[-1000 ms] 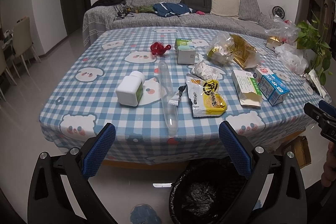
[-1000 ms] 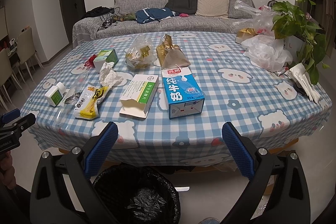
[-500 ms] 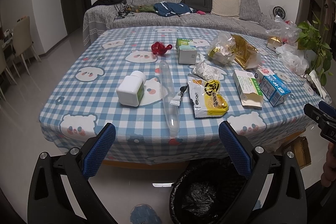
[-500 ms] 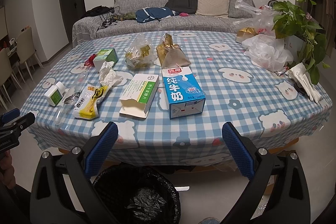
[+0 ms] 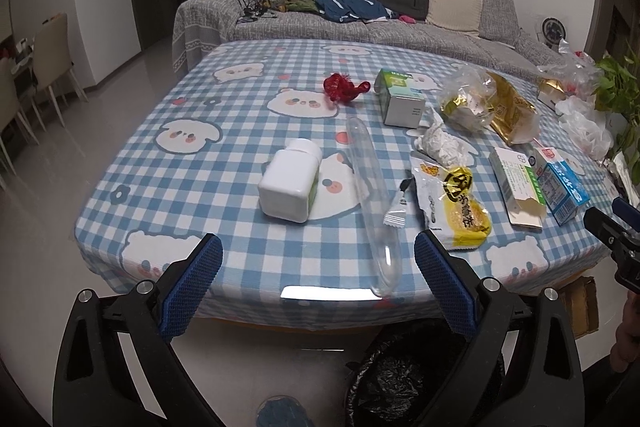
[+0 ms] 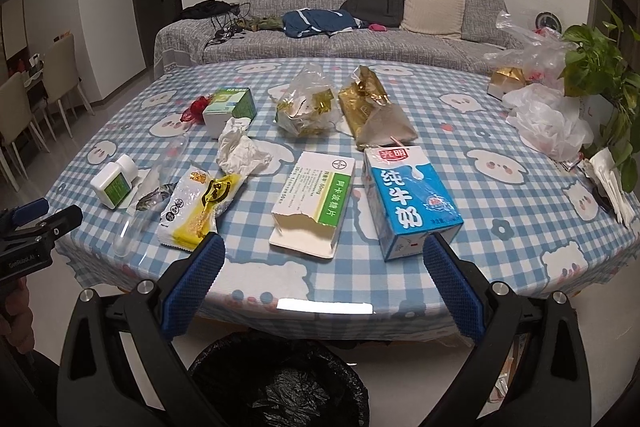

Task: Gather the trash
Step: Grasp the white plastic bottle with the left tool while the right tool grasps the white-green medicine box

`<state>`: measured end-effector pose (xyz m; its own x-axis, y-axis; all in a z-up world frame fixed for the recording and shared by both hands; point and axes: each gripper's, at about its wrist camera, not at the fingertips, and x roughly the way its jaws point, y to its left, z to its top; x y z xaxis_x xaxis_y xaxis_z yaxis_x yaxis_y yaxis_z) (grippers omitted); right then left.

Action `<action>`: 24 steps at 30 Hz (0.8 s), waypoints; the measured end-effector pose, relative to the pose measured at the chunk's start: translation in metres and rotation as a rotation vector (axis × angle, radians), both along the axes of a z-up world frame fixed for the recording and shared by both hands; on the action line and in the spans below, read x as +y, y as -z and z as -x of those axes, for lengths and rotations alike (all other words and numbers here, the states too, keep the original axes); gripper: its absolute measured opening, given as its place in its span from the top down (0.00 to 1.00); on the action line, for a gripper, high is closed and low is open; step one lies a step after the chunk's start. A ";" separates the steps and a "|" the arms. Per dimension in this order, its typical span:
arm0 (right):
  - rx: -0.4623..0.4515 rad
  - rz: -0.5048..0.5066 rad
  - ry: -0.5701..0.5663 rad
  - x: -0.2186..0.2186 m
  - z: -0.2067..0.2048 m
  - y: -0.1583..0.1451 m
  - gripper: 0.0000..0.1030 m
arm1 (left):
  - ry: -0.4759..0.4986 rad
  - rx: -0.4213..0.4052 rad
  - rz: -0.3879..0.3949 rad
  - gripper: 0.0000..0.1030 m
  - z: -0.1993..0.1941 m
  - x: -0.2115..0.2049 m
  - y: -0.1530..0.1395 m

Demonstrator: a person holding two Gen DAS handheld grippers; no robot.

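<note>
A grey sofa (image 6: pixel 360 27) stands behind a table (image 6: pixel 500 131) in a blue checked cloth strewn with trash. A black-lined bin (image 6: pixel 276 383) sits on the floor below its near edge. On the cloth lie a milk carton (image 6: pixel 412 199), torn box (image 6: pixel 316 203), yellow wrapper (image 5: pixel 456 207), white bottle (image 5: pixel 290 181) and clear tube (image 5: pixel 370 203). Left gripper (image 5: pixel 316 279) and right gripper (image 6: pixel 320 283) hover at the near edge, fingers spread wide, empty.

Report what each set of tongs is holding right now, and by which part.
Nothing is held. The left tongs and the right tongs are both open with empty gaps, short of the trash on the table.
</note>
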<state>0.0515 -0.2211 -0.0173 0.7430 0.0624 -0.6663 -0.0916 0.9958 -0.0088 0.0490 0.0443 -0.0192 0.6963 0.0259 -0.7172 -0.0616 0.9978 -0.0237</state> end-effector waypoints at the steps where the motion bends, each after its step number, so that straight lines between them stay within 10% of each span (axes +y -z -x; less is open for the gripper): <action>1: 0.006 0.003 -0.001 0.003 -0.005 0.002 0.07 | -0.005 0.005 0.001 0.10 -0.005 0.003 0.002; 24: 0.149 0.040 0.049 0.030 -0.105 0.062 0.24 | -0.025 0.108 -0.011 0.20 -0.099 0.018 0.042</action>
